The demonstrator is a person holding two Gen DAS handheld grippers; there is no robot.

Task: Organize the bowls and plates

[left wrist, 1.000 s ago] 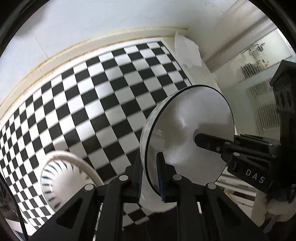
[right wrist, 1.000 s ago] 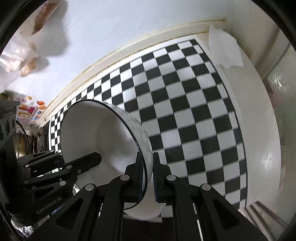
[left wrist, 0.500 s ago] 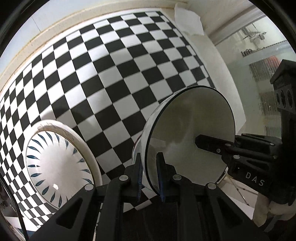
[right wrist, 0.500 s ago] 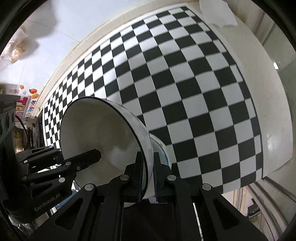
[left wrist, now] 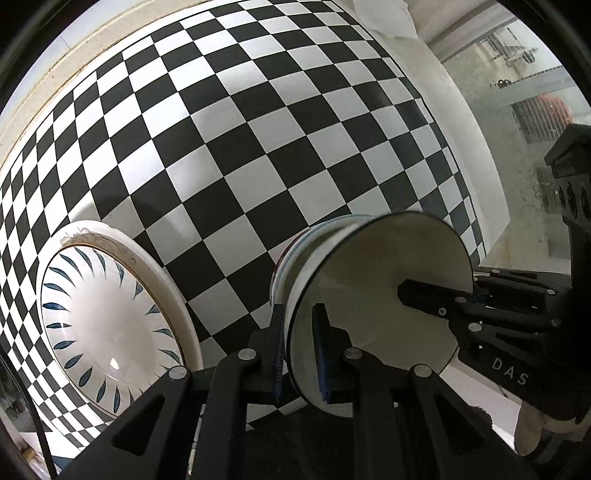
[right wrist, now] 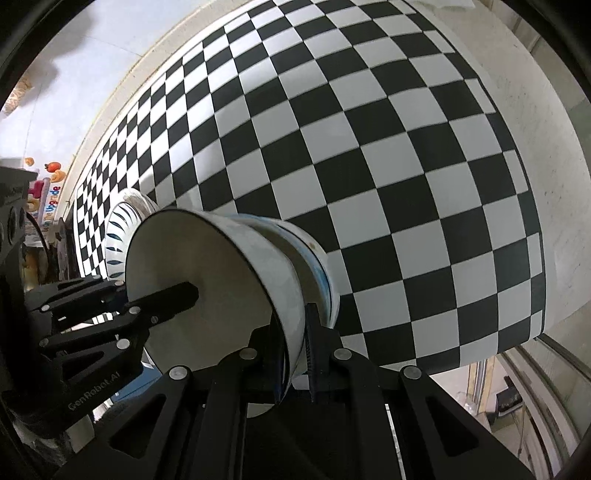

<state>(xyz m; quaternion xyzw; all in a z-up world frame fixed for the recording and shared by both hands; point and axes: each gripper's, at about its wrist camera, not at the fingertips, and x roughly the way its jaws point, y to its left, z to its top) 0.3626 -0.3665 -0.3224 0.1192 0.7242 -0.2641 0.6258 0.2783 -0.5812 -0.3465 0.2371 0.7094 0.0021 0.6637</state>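
Lowered since the earlier frames, the black-rimmed white bowl (left wrist: 380,295) is now set into the blue-striped bowl (right wrist: 317,258) on the checkered tablecloth (left wrist: 258,147). Its rim is clamped on opposite sides by the left gripper (left wrist: 299,350) and the right gripper (right wrist: 293,354), both closed on it. The opening is tilted toward the grippers, which are equally near. A leaf-patterned plate (left wrist: 107,325) is seen near, to the left.

The bowl (left wrist: 380,295) sits in a second bowl (left wrist: 295,251) on the cloth (left wrist: 258,147), each gripper clamping one side of its rim. A plate (left wrist: 107,317) lies to their left, a tissue (left wrist: 384,16) far right.
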